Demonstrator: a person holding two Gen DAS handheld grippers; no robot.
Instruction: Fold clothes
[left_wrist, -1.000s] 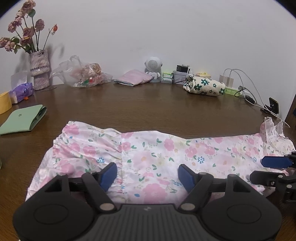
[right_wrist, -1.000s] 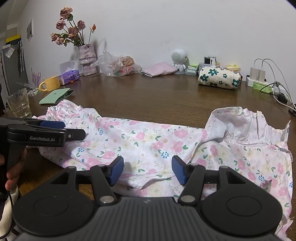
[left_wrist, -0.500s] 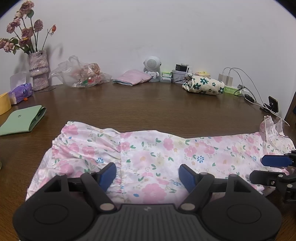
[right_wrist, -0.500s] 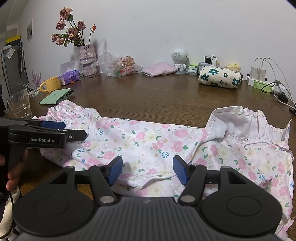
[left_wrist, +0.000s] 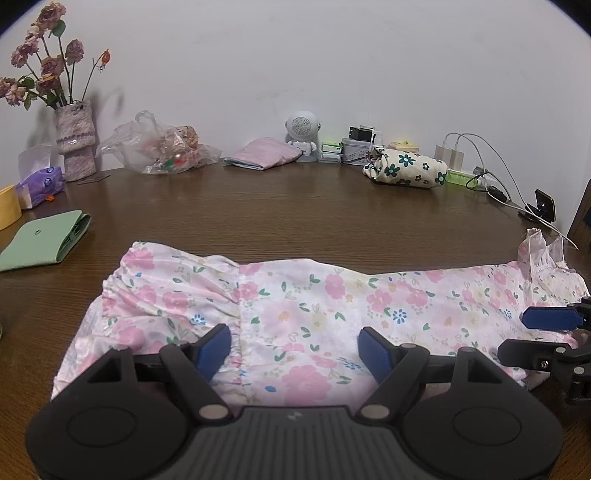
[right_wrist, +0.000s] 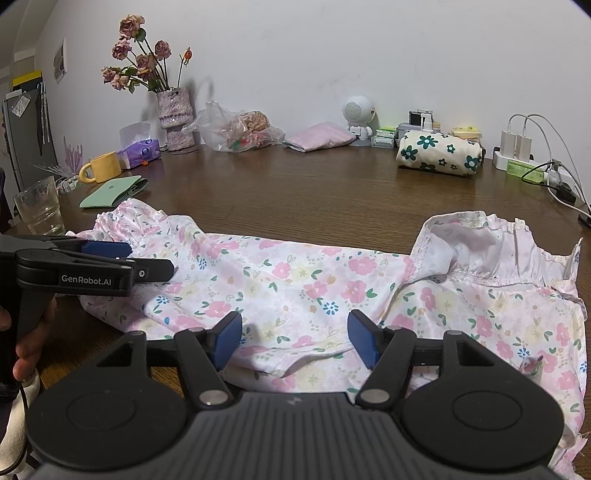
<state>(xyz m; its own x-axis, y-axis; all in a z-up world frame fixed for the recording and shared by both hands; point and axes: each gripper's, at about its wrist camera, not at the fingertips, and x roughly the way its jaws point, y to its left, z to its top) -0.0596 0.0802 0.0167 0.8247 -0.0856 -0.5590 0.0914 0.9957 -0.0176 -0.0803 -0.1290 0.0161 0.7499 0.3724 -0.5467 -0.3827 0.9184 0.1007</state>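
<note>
The floral garment (left_wrist: 314, 314) lies spread across the near part of the brown wooden table (left_wrist: 295, 214), its long side running from left to right; it is white with pink flowers and small green leaves. At its right end, in the right wrist view, a gathered opening (right_wrist: 476, 243) is turned up and shows the plain white inside. Both grippers are over the near edge of the garment and tilt downward toward it. The left gripper (left_wrist: 295, 345) has its two blue pads wide apart, with flat cloth showing between them, and the pads do not press the cloth. The right gripper (right_wrist: 295, 338) is also open; its jaws have just been opening a little more, and a low fold of the cloth lies between the pads without being pinched. In the right wrist view the left gripper comes in from the left edge, level over the left end of the garment, and a person's hand (right_wrist: 26, 347) holds its handle from below. Farther back on the table are a green pouch (right_wrist: 112, 192), a yellow mug (right_wrist: 101, 170) and a glass (right_wrist: 38, 208) at the left, a vase with dried roses (right_wrist: 175, 118) near the wall, and a rolled cloth with dark green flowers (right_wrist: 439, 153) at the right.
</note>
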